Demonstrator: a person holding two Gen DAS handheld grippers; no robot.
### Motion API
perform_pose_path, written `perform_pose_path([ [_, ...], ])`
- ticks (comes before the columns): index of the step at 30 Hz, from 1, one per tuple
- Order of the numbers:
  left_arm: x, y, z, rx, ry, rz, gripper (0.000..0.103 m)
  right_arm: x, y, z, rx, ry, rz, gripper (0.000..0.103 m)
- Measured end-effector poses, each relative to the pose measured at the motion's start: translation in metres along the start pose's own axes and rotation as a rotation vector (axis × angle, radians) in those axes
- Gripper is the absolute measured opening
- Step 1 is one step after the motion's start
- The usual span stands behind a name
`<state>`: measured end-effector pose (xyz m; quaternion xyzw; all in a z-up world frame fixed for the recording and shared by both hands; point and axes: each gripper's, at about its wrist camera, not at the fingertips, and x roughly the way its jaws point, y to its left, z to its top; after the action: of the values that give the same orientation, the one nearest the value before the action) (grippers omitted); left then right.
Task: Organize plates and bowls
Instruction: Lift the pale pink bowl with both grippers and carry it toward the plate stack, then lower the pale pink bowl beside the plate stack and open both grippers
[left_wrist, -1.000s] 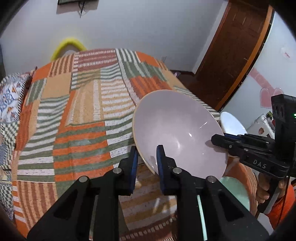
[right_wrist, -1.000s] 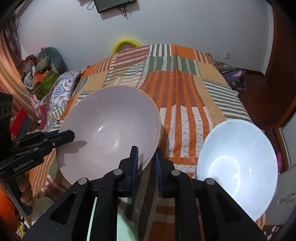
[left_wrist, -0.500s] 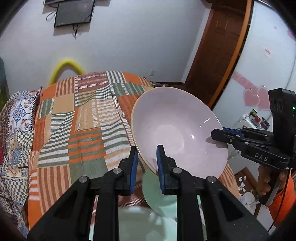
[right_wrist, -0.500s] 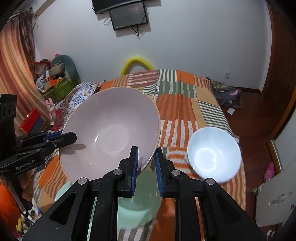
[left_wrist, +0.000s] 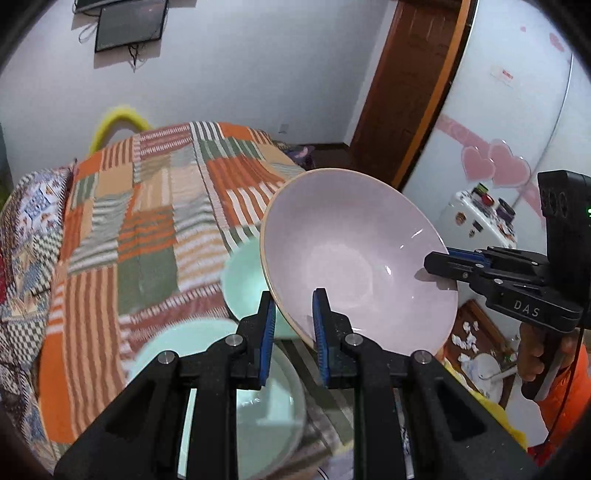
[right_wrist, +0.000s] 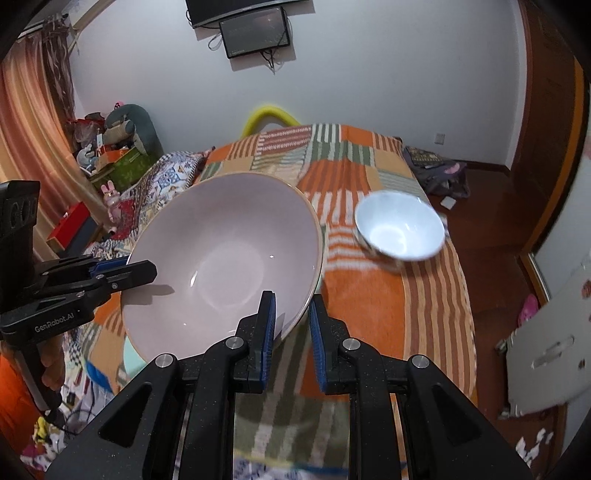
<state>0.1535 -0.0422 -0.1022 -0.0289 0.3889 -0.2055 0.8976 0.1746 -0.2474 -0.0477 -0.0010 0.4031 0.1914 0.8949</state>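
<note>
The large pale pink ceramic bowl (left_wrist: 354, 258) with a tan rim is held clear above the bed (right_wrist: 388, 295), which carries an orange, green and white striped patchwork cover. The left gripper (left_wrist: 293, 321) is clamped narrow on the near rim of the pink bowl. The right gripper (right_wrist: 291, 325) is clamped narrow on the opposite rim, so the bowl is carried two-handed and tilted.

Step in hand, as judged: transport of the pink bowl toward a stacking place. Directly below the pink bowl lie a small mint-green bowl (left_wrist: 243, 277) and a wider mint-green plate (left_wrist: 266, 417). The next move calls for both grippers to level the bowl, lower it together onto the chosen piece, then release at the same time; uneven release could tip it.

Count of dishware visible:
- Pink bowl: one.
- Mint-green pieces: two.
- White bowl (right_wrist: 400, 230), on the bed to the right of the pink bowl: one.
</note>
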Motion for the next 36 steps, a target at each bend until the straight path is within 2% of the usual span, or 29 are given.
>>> perform_pose_path([
  [7, 0.020, -0.013, -0.038, -0.015, 0.073, -0.014, 0.019, 0.006, -0.009, -0.034, 0.032, 0.053, -0.005, 0.016],
  [19, 0.048, -0.026, -0.078, -0.014, 0.171, -0.031, 0.020, 0.009, -0.023, -0.079, 0.058, 0.121, -0.002, 0.017],
  [26, 0.062, -0.024, -0.090, -0.032, 0.221, -0.045, 0.020, 0.018, -0.027, -0.092, 0.069, 0.160, -0.004, 0.017],
  [30, 0.063, -0.027, -0.092, -0.015, 0.221, -0.037, 0.020, 0.021, -0.030, -0.094, 0.070, 0.164, -0.014, 0.017],
  [36, 0.071, -0.018, -0.088, -0.056, 0.228, -0.036, 0.020, 0.027, -0.032, -0.094, 0.075, 0.177, -0.009, 0.017],
])
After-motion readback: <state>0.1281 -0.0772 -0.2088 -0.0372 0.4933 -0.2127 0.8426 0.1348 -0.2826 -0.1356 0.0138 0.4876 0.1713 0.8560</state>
